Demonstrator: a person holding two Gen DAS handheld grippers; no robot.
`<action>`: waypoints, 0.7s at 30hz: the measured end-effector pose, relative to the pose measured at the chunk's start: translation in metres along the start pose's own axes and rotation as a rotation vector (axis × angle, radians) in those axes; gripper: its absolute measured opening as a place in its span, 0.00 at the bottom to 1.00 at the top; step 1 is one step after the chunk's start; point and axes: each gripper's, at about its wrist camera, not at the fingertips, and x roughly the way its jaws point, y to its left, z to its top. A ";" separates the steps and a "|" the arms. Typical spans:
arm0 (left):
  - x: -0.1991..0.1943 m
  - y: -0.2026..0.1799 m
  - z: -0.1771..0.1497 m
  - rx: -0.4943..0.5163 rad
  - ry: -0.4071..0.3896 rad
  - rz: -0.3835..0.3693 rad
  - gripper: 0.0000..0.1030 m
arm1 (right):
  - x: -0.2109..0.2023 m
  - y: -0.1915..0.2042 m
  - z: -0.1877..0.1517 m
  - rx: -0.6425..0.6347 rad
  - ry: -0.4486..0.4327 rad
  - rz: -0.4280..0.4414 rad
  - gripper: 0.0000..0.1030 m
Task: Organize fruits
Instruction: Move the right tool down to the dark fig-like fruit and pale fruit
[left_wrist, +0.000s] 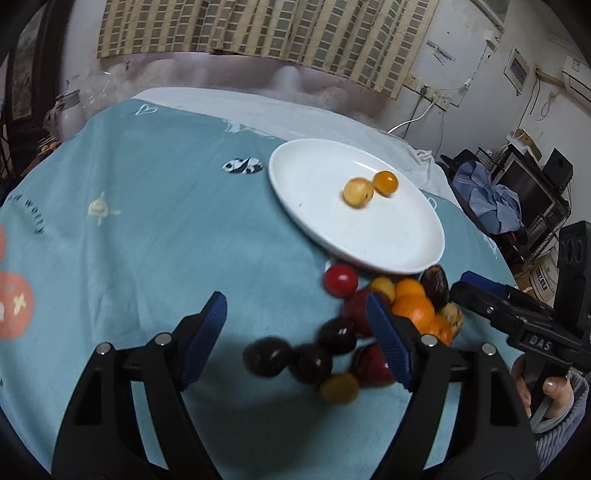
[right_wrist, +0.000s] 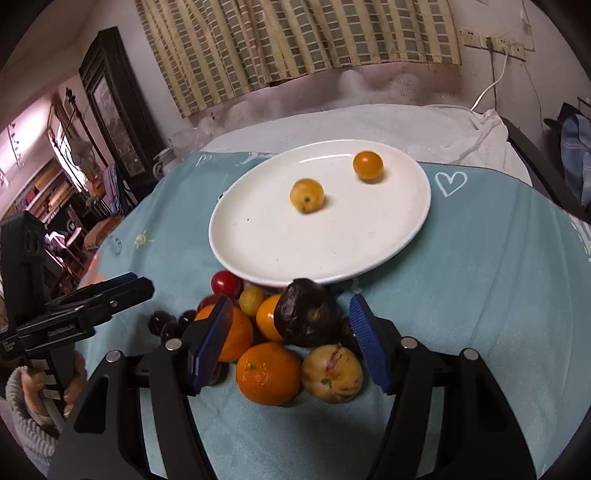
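Observation:
A white plate on the teal cloth holds a pale yellow fruit and a small orange fruit. Before the plate lies a pile of fruit: oranges, a wrinkled dark fruit, a pale speckled fruit, a red tomato and dark plums. My left gripper is open and empty, left of the pile. My right gripper is open and empty over the pile's near side.
The teal cloth covers the table, with white cloth at the far edge. Shelves with clutter stand to the right and a dark cabinet to the left.

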 end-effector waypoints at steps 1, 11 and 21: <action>-0.002 0.000 -0.003 0.000 -0.001 -0.001 0.77 | 0.003 0.001 -0.001 -0.014 0.002 -0.010 0.64; -0.004 -0.021 -0.013 0.102 -0.016 0.029 0.86 | 0.021 -0.012 -0.003 0.007 -0.001 -0.016 0.57; -0.001 -0.027 -0.017 0.134 -0.008 0.032 0.87 | 0.023 -0.002 -0.006 -0.084 -0.010 -0.051 0.41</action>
